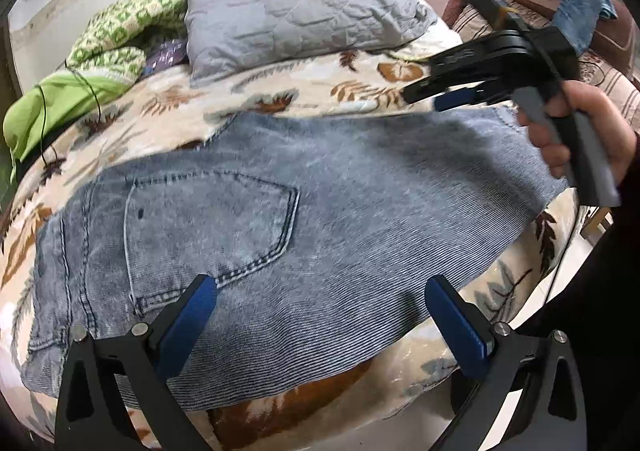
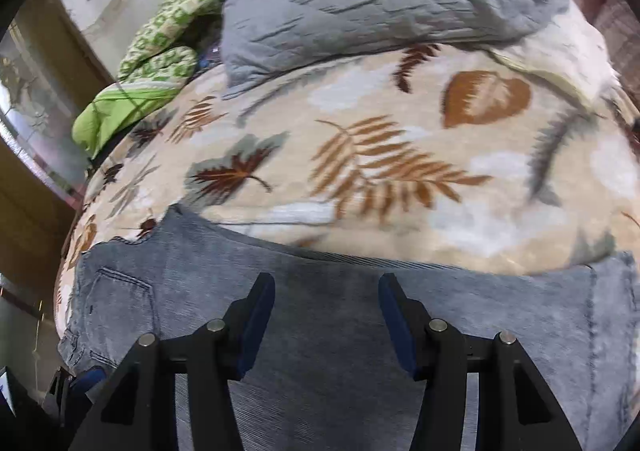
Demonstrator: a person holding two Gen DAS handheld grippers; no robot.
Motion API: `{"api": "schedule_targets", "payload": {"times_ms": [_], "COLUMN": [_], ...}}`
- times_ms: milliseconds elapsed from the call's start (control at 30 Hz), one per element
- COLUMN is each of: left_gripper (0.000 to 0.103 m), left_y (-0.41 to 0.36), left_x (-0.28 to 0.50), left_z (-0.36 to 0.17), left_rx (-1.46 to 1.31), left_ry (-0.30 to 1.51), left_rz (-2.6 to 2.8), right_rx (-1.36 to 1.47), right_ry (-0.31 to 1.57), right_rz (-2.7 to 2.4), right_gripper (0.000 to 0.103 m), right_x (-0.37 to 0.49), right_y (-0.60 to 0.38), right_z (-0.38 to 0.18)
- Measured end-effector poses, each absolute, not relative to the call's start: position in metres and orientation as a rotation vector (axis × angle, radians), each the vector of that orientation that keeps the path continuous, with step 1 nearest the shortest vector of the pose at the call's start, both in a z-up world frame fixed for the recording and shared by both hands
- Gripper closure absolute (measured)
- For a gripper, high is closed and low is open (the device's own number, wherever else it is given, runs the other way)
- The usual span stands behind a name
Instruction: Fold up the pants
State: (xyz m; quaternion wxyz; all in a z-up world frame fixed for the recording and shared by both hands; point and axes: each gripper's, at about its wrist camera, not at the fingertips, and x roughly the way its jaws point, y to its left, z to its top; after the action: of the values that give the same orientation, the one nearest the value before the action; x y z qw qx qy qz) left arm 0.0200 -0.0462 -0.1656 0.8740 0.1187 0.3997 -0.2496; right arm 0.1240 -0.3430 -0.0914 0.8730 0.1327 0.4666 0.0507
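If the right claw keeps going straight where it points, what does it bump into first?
Probably the jeans. The right claw hangs open just above them, tilted down; the leaf-print blanket lies further on.

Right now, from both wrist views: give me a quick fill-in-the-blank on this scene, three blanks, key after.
1. The jeans lie on a blanket printed with ____.
2. The pillow beyond the jeans is ____ in colour.
3. The left gripper and right gripper both stand ____, holding nothing.

Missing words: leaves; grey; open
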Motion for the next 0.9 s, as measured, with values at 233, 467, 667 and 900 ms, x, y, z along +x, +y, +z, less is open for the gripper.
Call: {"api": "schedule_targets", "payload": {"times_ms": [233,467,667,900], "left_gripper": [0.0,0.0,0.0,0.0], "left_y": [-0.051,-0.055,-0.051,-0.038], "left_x": [0.028,0.026,0.021,0.018], "left_z": [-0.179,-0.18,-0.175,-0.16], "left_rx": [0.26,0.285,0.28,0.237], "left_ry": [0.897,0.894,0.867,0.795], "left_rz": [-0.508,-0.511,-0.507,-0.486], "right_rx": [0.39,0.34,0.328,0.461], "right_ry": [1.035,1.036,1.001,0.842], "right_rz": [-0.024,-0.055,-0.076,-0.116], "right_gripper": [0.046,0.044,0.043,0.043], "right_x": [0.107,0.116,0.117,0.086], "right_y": [-0.4,-0.4,-0.397,-0.425], "right_z": [-0.111,-0.12,-0.115,-0.089]}}
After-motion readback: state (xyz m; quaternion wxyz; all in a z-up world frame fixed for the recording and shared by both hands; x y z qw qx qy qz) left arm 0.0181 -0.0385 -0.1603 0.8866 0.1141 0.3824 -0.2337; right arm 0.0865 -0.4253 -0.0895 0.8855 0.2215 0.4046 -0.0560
